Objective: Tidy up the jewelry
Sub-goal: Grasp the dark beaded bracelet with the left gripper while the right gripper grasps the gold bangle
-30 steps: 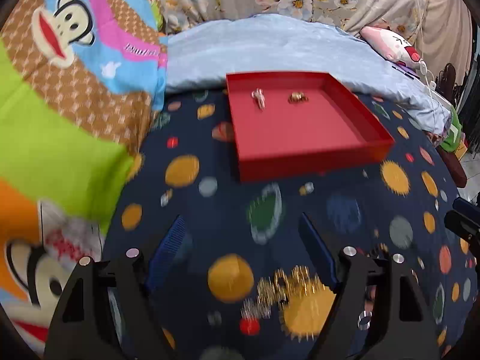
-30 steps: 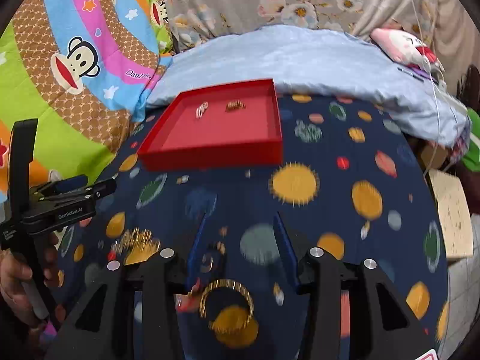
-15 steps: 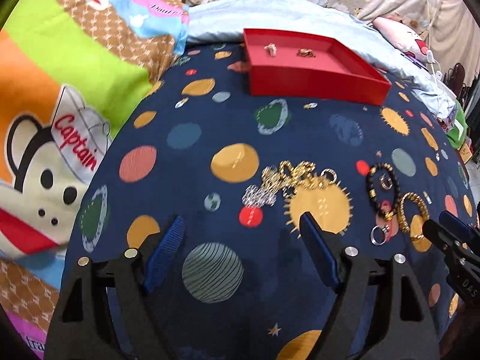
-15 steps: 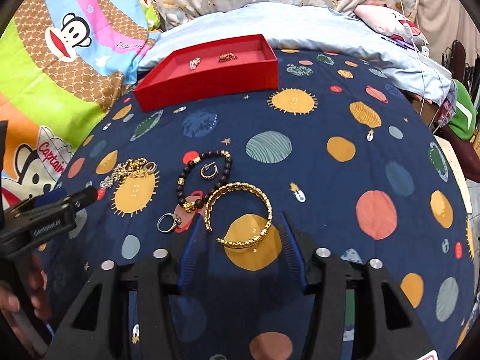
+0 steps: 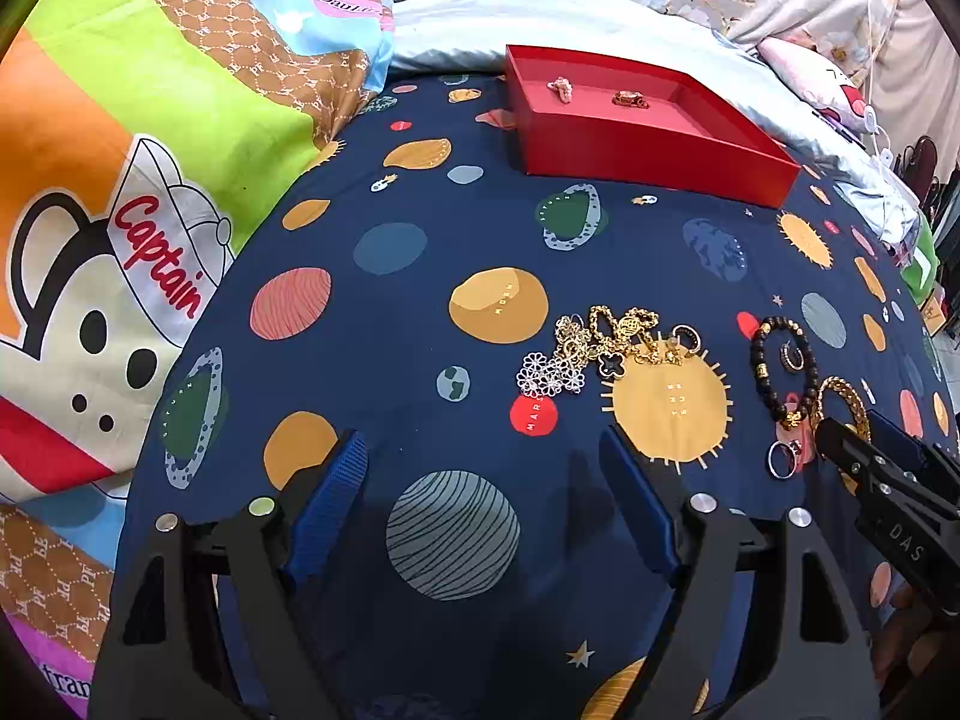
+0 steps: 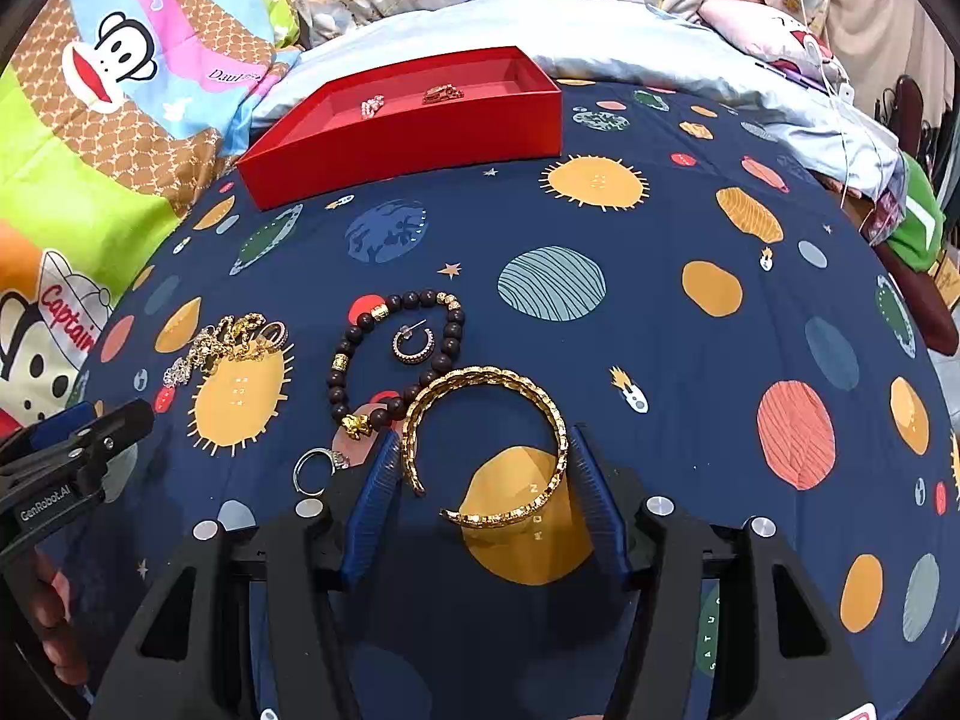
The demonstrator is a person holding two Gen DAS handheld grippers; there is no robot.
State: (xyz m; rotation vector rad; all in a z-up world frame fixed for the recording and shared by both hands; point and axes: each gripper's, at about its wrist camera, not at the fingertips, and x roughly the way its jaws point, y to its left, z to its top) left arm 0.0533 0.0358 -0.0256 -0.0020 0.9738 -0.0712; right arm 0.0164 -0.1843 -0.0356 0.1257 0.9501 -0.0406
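While two small pieces are already seen in the red box (image 6: 408, 120), most jewelry is left on the bed: gold bangle (image 6: 489, 447), bead bracelet (image 6: 396, 354), hoop earring (image 6: 414, 343), ring (image 6: 315, 468), chain tangle (image 5: 606, 348). Right gripper (image 6: 483, 492) has just been opening, its pads set either side of the bangle, not yet pressed on it. Left gripper (image 5: 480, 480) is held open, nothing between.

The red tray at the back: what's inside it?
Inside the red tray lie two small pieces: a pale, silvery one and a gold one. Its near wall hides part of the floor, so more could lie there.
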